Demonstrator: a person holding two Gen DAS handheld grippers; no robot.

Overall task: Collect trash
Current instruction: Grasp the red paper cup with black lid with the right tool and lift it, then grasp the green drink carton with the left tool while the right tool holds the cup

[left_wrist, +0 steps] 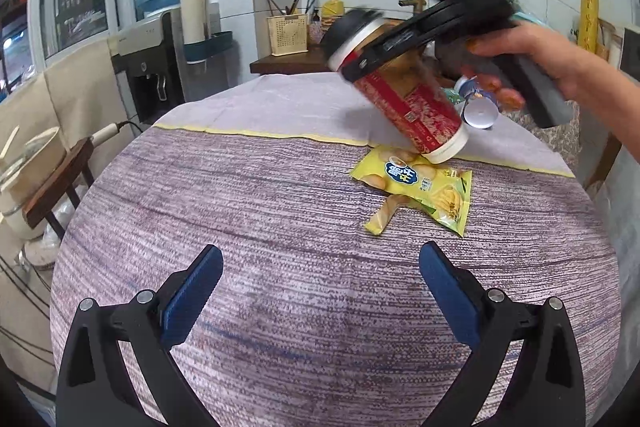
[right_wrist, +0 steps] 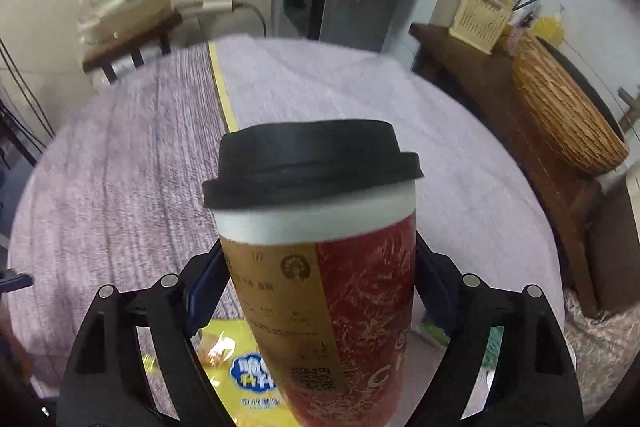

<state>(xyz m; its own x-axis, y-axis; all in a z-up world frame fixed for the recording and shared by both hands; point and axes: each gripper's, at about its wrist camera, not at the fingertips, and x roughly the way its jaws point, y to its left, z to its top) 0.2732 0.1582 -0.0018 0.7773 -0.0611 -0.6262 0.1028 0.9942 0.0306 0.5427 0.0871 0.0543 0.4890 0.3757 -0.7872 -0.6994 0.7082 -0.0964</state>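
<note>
A tall red paper cup (left_wrist: 416, 111) with a black lid hangs tilted over the round table (left_wrist: 260, 195), its white base just above a yellow chip bag (left_wrist: 420, 191). My right gripper (left_wrist: 372, 63), held by a person's hand (left_wrist: 532, 55), is shut on the cup's upper body. The right wrist view shows the cup (right_wrist: 360, 287) filling the space between the blue pads of the right gripper (right_wrist: 318, 259), with the chip bag (right_wrist: 240, 367) below. My left gripper (left_wrist: 320, 255) stands open above the bare cloth, nothing between its fingers.
A small blue-and-white container with a round white lid (left_wrist: 480, 113) lies behind the cup. A wicker basket (right_wrist: 560, 107) sits on the wooden counter at the right. A water dispenser (left_wrist: 152, 67) and a stool with a pot (left_wrist: 52, 171) stand left of the table.
</note>
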